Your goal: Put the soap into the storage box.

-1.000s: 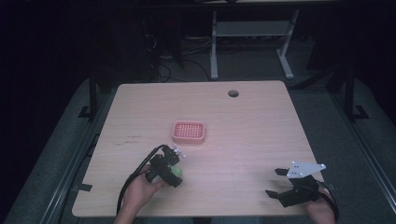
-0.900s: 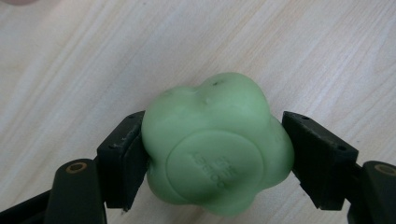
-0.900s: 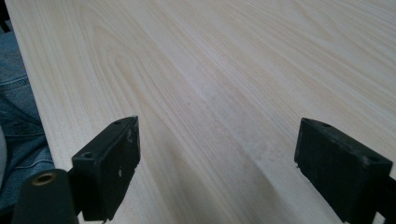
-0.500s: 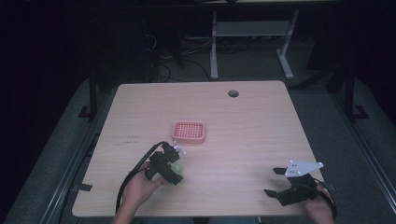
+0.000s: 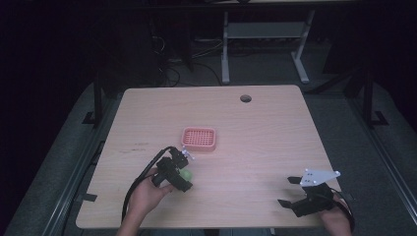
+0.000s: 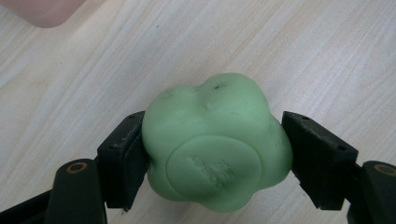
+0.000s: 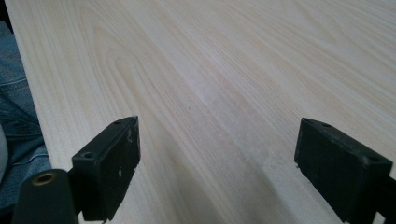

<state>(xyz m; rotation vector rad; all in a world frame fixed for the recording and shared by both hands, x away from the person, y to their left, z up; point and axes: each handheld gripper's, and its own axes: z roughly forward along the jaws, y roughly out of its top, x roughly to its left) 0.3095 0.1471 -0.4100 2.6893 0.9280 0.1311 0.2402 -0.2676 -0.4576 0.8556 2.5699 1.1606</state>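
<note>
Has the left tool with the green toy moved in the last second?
Yes, slightly. In the high view the left tool, shut on the green toy, has drifted left and toward the near edge, away from the pink basket.

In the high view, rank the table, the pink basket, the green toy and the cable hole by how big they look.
1. Table
2. Pink basket
3. Green toy and cable hole: too alike to rank, since the left gripper hides part of the toy.
</note>
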